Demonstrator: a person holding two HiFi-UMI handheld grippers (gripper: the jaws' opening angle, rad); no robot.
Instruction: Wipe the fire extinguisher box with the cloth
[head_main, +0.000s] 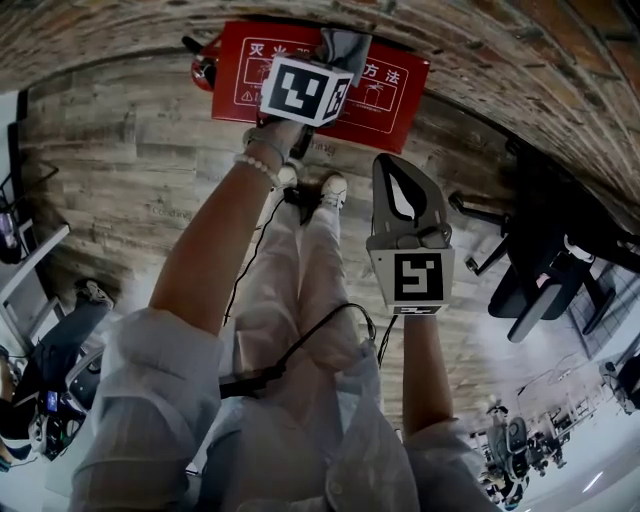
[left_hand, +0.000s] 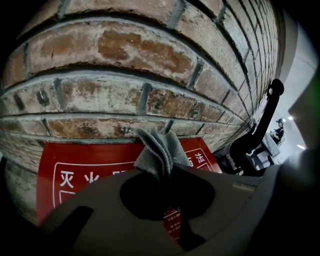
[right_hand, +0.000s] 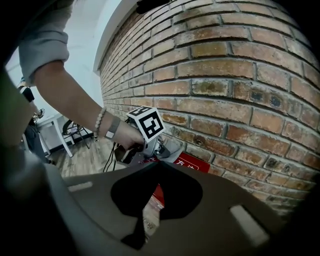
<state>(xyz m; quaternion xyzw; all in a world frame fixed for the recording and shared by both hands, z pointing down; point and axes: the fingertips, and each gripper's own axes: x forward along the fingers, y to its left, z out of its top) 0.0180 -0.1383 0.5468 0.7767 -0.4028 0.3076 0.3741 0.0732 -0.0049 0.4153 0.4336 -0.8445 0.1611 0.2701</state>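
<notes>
Fire extinguisher box (head_main: 395, 95): white "灭火…方法" | cloth (left_hand: 157, 150) pinched by left hand-held gripper (left_hand: 169, 172)

Grey right tongs (head_main: 386, 162), white sleeves (head_main: 150, 395), beaded bracelet (head_main: 258, 168)

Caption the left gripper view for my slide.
Left gripper pinching a grey cloth over the red fire extinguisher box by a brick wall.

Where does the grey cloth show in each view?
Head view: cloth at top centre, over the red box.
Left gripper view: centre, pinched at the jaw tips.
Right gripper view: centre, beside the marker cube.
Shared landmark: the red box against the brick wall.
</notes>
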